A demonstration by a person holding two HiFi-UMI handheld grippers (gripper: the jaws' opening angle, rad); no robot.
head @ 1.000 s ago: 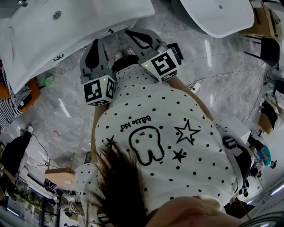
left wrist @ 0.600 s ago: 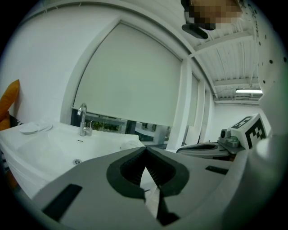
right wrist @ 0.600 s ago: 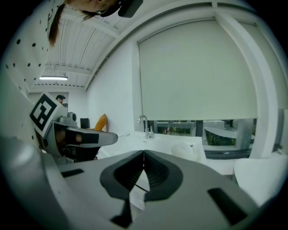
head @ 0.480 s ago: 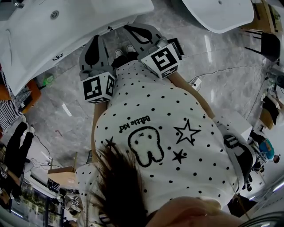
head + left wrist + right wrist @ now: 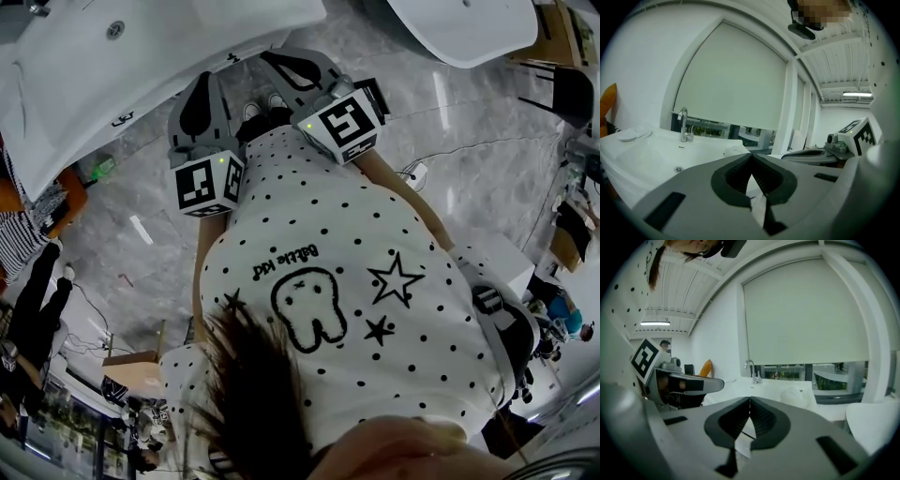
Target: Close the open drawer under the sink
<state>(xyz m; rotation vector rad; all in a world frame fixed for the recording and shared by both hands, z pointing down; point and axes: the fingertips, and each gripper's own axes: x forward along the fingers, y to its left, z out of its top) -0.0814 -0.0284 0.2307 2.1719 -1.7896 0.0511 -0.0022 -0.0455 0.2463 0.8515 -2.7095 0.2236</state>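
Looking down from your head, your grey left gripper (image 5: 202,82) and grey right gripper (image 5: 274,64) sit side by side near the white ceramic sink (image 5: 141,66); can't spot its drawer in any view. Left gripper view: jaws pressed together, empty, chrome tap (image 5: 683,123) ahead. Right gripper view: jaws together too, plus the left's marker cube (image 5: 644,359).

Figure: A white shirt (image 5: 375,319) with black dots is worn, printed in black with a tooth-like outline, two stars and a short line of lettering. Dark hair (image 5: 253,403) is seen at the lower edge. What appear to be pale shoes (image 5: 262,111) are glimpsed, small and partly hidden. The left gripper (image 5: 751,159) and right gripper (image 5: 750,401) are shelled in grey with black ribbed pads. Each is fitted with a white cube (image 5: 208,186) bearing black square markers and a green light.
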